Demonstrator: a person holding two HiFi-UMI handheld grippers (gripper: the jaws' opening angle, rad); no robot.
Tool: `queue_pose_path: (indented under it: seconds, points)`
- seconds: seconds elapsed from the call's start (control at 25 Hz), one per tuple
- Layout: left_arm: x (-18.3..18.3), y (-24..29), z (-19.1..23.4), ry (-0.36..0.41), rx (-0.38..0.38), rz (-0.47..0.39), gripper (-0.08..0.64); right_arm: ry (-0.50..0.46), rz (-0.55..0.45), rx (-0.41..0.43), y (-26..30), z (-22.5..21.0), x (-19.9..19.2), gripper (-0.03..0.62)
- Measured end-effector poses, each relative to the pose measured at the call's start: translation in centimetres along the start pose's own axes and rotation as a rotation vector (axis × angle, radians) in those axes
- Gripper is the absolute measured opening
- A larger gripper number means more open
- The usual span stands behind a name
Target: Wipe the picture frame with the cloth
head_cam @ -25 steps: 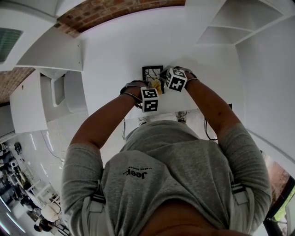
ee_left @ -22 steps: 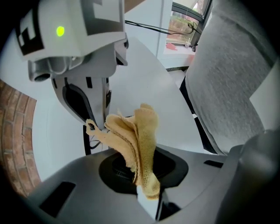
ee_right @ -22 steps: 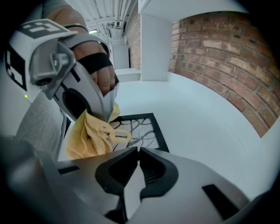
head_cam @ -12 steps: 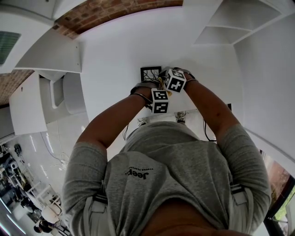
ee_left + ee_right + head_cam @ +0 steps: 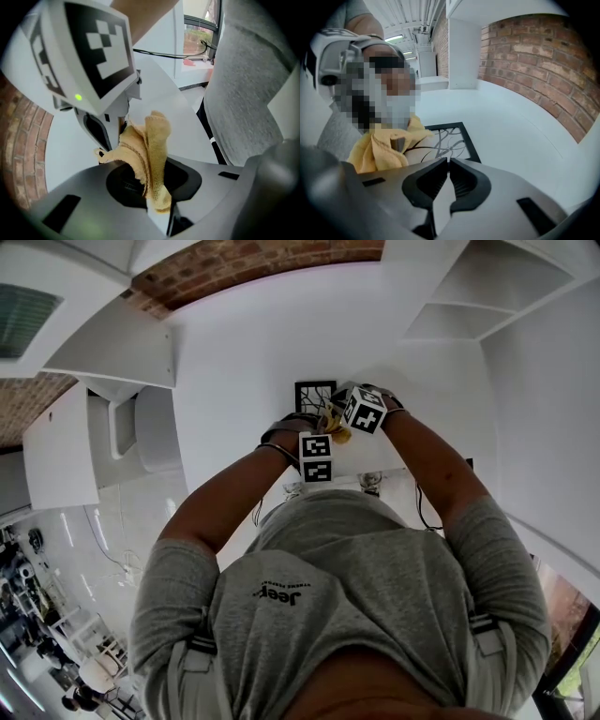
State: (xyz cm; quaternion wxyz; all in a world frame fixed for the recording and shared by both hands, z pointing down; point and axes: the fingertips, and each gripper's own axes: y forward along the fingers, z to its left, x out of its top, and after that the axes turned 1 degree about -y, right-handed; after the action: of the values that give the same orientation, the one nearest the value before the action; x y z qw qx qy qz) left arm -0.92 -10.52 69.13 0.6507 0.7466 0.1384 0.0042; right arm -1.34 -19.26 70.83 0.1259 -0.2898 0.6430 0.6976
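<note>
Person's leaning over a white table (image 5: 234, 352), with the left gripper (image 5: 322, 434) and right gripper (image 5: 345, 409) close together. A yellow cloth (image 5: 337, 425) is bunched between them, right at the black picture frame (image 5: 313, 392) and its lower right corner.

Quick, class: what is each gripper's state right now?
Left gripper: shut on the yellow cloth.
Right gripper: shut, nothing visible between its jaws; the picture frame lies just beyond them.

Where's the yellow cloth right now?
The yellow cloth is clamped in the left gripper's jaws. In the head view it sits at centre, at the lower right edge of the black picture frame.
</note>
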Motion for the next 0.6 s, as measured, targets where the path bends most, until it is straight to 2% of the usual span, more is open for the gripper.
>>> queue_pose_path:
  seconds: [0.24,0.6]
  points:
    - [-3.1,-1.9,-0.8,-0.169,0.034,-0.039,0.081,0.001,0.014,-0.012,0.0,-0.1,0.0,0.031]
    - [-7.0,-3.7,-2.8,-0.344,0.077,-0.063,0.081,-0.054,0.079,-0.054,0.2,0.1,-0.1,0.031]
